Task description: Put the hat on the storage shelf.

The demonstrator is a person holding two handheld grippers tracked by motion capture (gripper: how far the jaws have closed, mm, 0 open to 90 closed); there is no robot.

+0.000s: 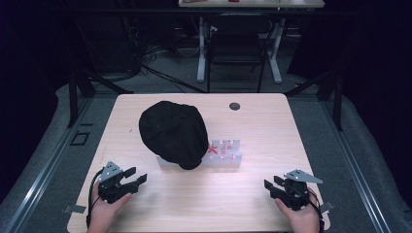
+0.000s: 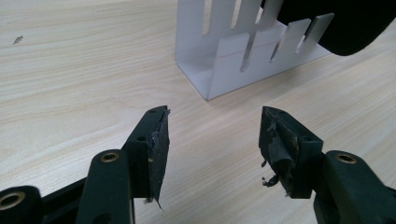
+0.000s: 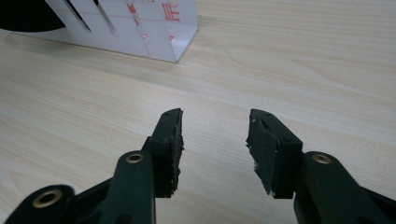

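A black cap (image 1: 173,133) rests on a white slotted rack (image 1: 227,155) with red markings at the middle of the wooden table (image 1: 252,199). My left gripper (image 1: 136,177) sits near the table's front left, open, nothing between its fingers; its own view shows the rack (image 2: 233,56) ahead and the cap's edge (image 2: 345,23) at top right. My right gripper (image 1: 271,185) sits at the front right, open and empty. In its view the rack (image 3: 140,32) stands ahead to the left, with a bit of the cap (image 3: 28,16) in the corner.
A round grommet hole (image 1: 234,106) lies near the table's back edge. Beyond the table stand a black chair (image 1: 236,46) and a white-legged desk (image 1: 252,4). Bare wood stretches between both grippers and the rack.
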